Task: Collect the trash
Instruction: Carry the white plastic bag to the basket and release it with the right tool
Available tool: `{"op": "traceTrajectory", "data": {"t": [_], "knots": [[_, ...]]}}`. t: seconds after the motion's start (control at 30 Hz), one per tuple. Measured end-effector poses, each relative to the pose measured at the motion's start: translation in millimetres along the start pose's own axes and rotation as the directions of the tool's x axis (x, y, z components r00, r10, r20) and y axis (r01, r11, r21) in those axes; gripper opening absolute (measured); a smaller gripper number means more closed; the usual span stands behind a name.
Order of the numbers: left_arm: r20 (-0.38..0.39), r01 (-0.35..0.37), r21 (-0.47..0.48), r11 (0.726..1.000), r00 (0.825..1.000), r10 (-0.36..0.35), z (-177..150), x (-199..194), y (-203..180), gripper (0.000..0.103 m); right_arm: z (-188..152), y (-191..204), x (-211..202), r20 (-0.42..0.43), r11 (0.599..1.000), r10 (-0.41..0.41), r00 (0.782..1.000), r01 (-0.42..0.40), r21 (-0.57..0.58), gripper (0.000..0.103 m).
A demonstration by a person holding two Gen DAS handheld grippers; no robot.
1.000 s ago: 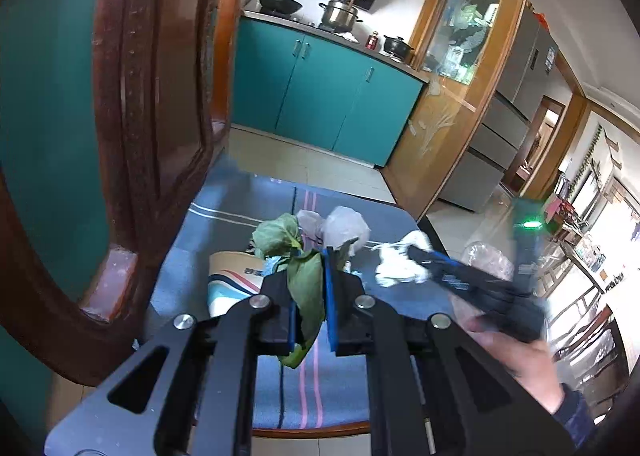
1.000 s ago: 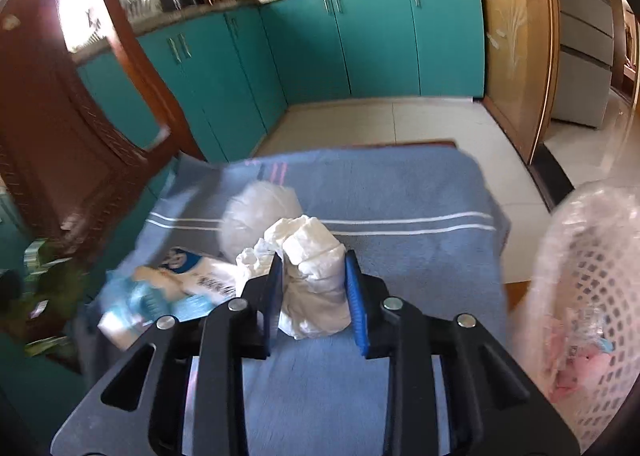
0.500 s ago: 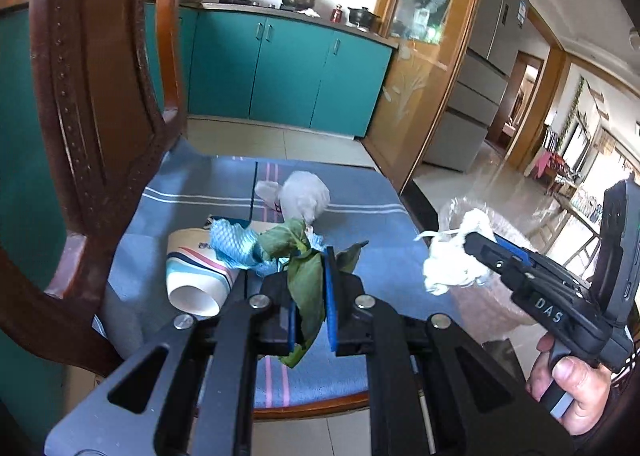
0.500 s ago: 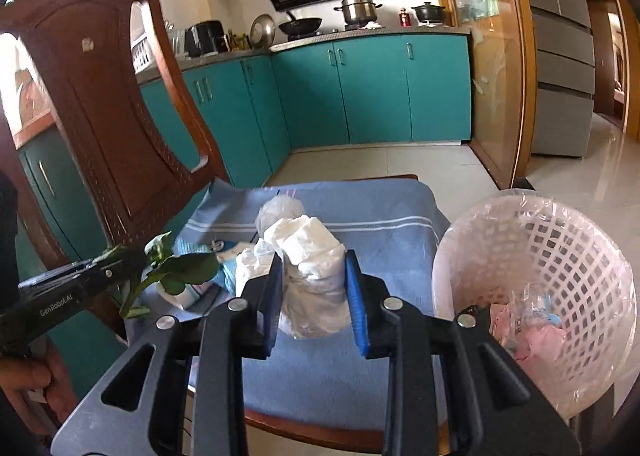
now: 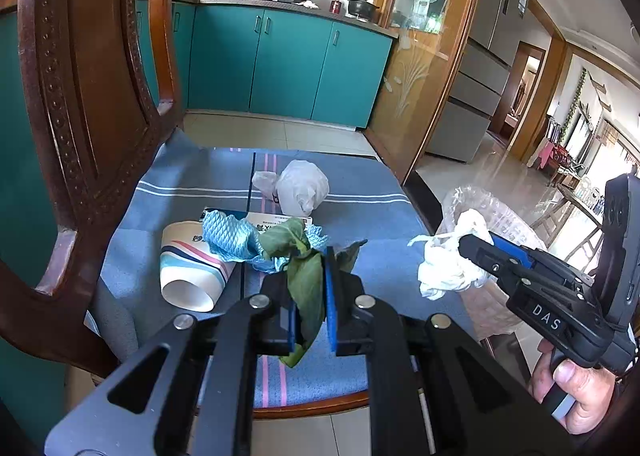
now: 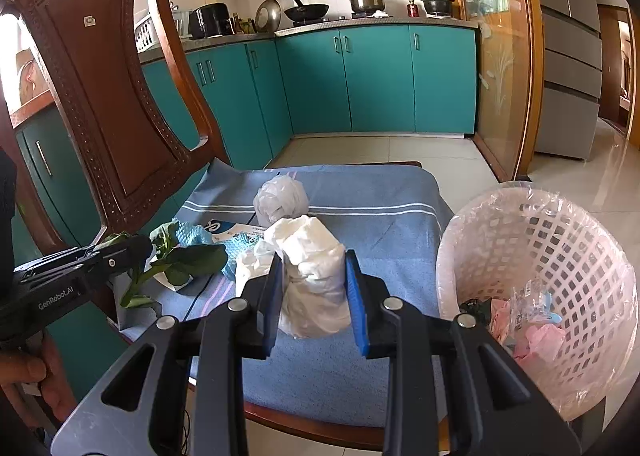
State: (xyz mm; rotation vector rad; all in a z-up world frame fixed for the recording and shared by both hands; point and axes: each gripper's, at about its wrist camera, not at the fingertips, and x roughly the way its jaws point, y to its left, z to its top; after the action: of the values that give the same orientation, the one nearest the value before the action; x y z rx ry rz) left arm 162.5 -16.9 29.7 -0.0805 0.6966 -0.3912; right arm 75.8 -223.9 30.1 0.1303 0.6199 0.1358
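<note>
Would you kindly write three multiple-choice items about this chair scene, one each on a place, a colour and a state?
1. Where does the basket stand?
A. On the chair seat
B. Beside the chair, on its right in the right wrist view
C. On the kitchen counter

2. What colour is the towel on the seat?
A. Blue with white stripes
B. Red
C. Plain green

3. How is the paper cup?
A. Upright
B. Crushed flat
C. On its side, mouth toward the camera

Answers:
1 B: the basket sits off the seat's right edge.
2 A: white stripes cross blue cloth.
3 C: its open rim faces the left wrist view, beside the leaves in the left hand-held gripper; the right hand-held gripper holds white tissue.
</note>
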Motion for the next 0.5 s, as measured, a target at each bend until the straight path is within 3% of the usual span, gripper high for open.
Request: {"op": "traceTrajectory", "data": {"t": [0.5], "knots": [[-0.008,-0.002,0.003,1.000,1.000,0.002,1.2,2.1,-0.8,0.012,2.5,-3.0,-3.2,0.006,1.000,0.004,1.000,-0.004,-0.005,0.030]]}}
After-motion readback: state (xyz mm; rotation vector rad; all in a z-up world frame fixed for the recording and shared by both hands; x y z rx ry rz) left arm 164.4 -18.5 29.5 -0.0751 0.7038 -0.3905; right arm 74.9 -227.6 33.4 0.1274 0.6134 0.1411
